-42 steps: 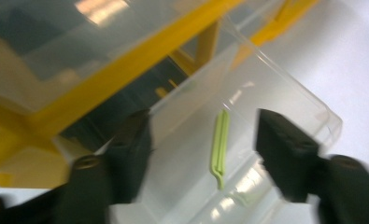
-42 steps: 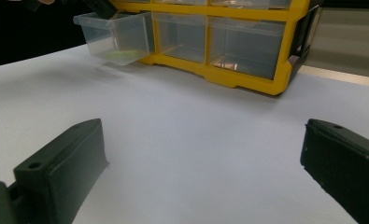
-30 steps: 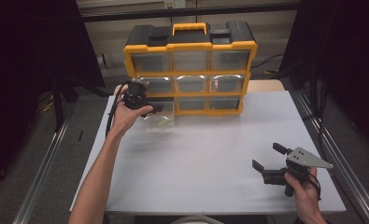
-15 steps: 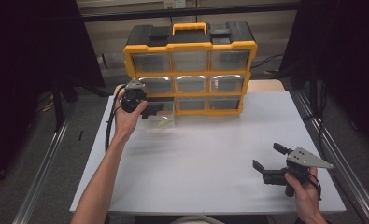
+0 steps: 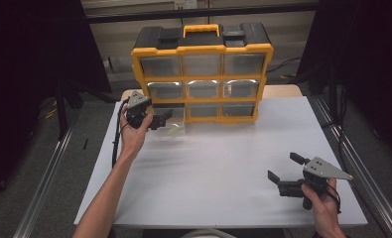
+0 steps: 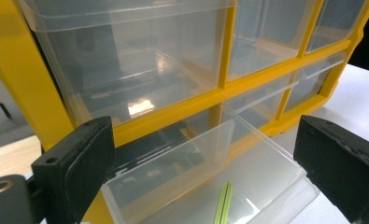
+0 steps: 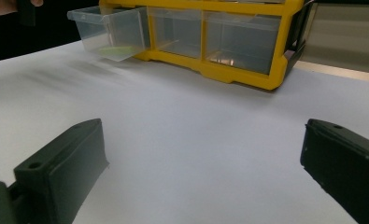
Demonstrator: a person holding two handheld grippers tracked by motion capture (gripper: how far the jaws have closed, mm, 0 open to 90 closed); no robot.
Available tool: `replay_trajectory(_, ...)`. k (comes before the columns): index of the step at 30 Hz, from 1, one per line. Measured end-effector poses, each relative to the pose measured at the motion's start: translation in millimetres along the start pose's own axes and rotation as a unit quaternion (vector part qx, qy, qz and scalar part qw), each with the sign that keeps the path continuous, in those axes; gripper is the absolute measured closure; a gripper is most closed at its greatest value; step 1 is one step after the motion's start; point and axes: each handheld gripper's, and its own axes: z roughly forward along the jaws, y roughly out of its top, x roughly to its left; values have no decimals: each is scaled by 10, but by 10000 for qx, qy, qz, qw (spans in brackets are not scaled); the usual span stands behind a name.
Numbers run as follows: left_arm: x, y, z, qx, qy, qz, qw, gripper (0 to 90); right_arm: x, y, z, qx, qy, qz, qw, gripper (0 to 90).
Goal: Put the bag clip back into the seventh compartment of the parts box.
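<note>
High view: yellow organizer with black top and yellow handle stands at the far edge of the white table, three rows of three clear drawers. Bottom-left drawer is pulled out toward the person, the rest look pushed in. Left gripper is held just at that open drawer's left side, jaws spread, pinching nothing; contact with the drawer can't be told from here. Right gripper sits low near the table's near right corner, well apart from the organizer, jaws spread wide, nothing between them. Wide bare table surface lies between the two grippers and in front of the organizer; right and near edges are close to the right hand. Left gripper view: open drawer lies between and below the spread jaws, a thin yellow-green stick lying on its floor; the drawers above and beside look empty, with reflections only. Right gripper view: organizer seen from low across the table, open drawer sticking out at the left with a pale green item on its bottom, two neighbouring bottom drawers shut flush. The stick is hardly visible from the high view, clear in the left gripper view.
</note>
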Motion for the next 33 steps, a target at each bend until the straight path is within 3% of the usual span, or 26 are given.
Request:
replay_trajectory(5, -51, -33, -75, -240, 18, 72, 9997, 56, -10, -1, 6, 4, 9, -15, 10000, 0)
replay_trajectory(6, -71, -47, -83, -280, -19, 9, 9996, 56, -9, -1, 5, 4, 11, -14, 10000, 0)
replay_trajectory(10, -138, -96, -128, -277, -48, 190, 9994, 56, -4, -1, 2, -3, 14, -13, 10000, 0)
replay_trajectory(13, -193, -155, -163, -348, -28, 166, 9993, 56, -6, -1, 3, 3, 2, -18, 10000, 0)
replay_trajectory(16, -225, -223, -189, -360, -104, -28, 9993, 48, -5, -1, 6, 5, 3, -16, 10000, 0)
replay_trajectory(18, -229, -254, -208, -289, -136, 162, 9994, 48, -4, 0, 9, 5, -2, -28, 10000, 0)
replay_trajectory(19, -255, -273, -216, -269, -118, 81, 9995, 46, -2, 0, 13, -1, -17, -30, 10000, 0)
replay_trajectory(24, -329, -345, -300, -226, -25, 204, 9995, 44, -3, 0, 16, 5, -19, -29, 10000, 0)
replay_trajectory(26, -349, -389, -328, -261, -114, 171, 9994, 44, -3, 1, 15, -1, -27, -24, 10000, 0)
replay_trajectory(33, -413, -493, -424, -294, -60, 15, 9995, 44, -2, 1, 21, -35, -43, -15, 10000, 1)
